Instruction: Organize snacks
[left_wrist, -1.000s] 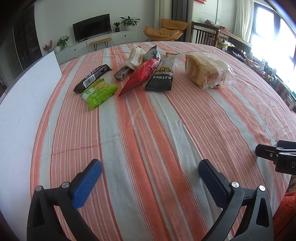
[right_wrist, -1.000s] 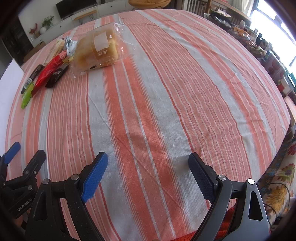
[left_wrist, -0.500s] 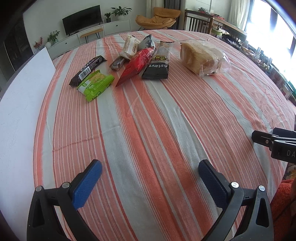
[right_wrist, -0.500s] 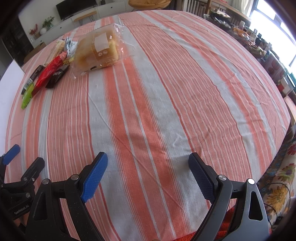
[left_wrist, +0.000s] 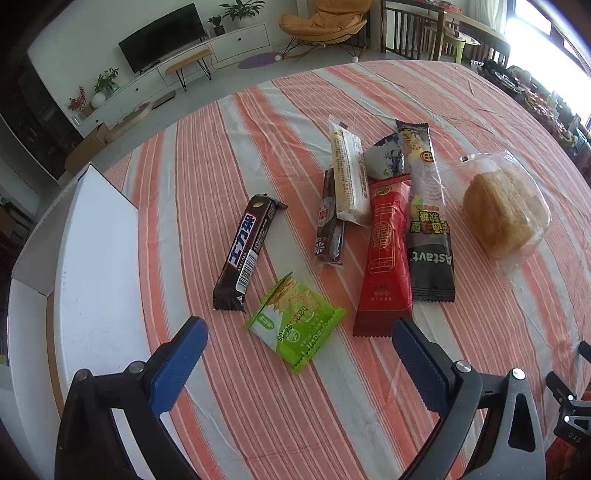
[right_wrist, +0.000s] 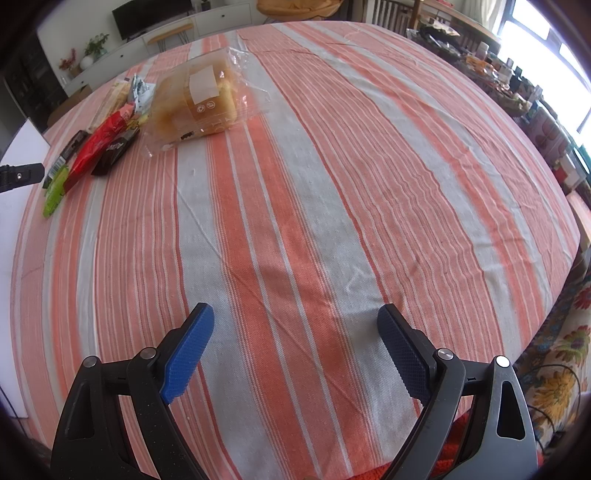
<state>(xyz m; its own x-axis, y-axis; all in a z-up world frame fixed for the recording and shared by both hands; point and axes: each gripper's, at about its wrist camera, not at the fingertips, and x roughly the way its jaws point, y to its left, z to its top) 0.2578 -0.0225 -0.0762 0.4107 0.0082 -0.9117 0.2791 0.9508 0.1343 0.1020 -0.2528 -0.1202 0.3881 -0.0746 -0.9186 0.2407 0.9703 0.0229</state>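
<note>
Several snacks lie on the striped tablecloth (left_wrist: 229, 155). Closest to my open left gripper (left_wrist: 297, 343) is a green cracker packet (left_wrist: 295, 325), just ahead of the fingertips. Beyond it lie a dark chocolate bar (left_wrist: 245, 251), a red packet (left_wrist: 386, 258), a black Astavt packet (left_wrist: 428, 236), a cream wafer pack (left_wrist: 349, 173) and a small dark bar (left_wrist: 328, 221). Bagged bread (left_wrist: 502, 214) sits to the right. My right gripper (right_wrist: 295, 332) hangs open over bare cloth, far from the bread (right_wrist: 199, 103) and packets (right_wrist: 96, 147).
A white box (left_wrist: 96, 251) with an open flap stands along the table's left side. The table edge (right_wrist: 546, 302) curves away on the right, with a floral cushion (right_wrist: 554, 376) below it. Part of the right gripper (left_wrist: 572, 406) shows at the left view's lower right.
My left gripper has moved forward to the snack group, so the green packet now lies just before its fingertips. The right gripper has shifted slightly forward. Both stay open.
</note>
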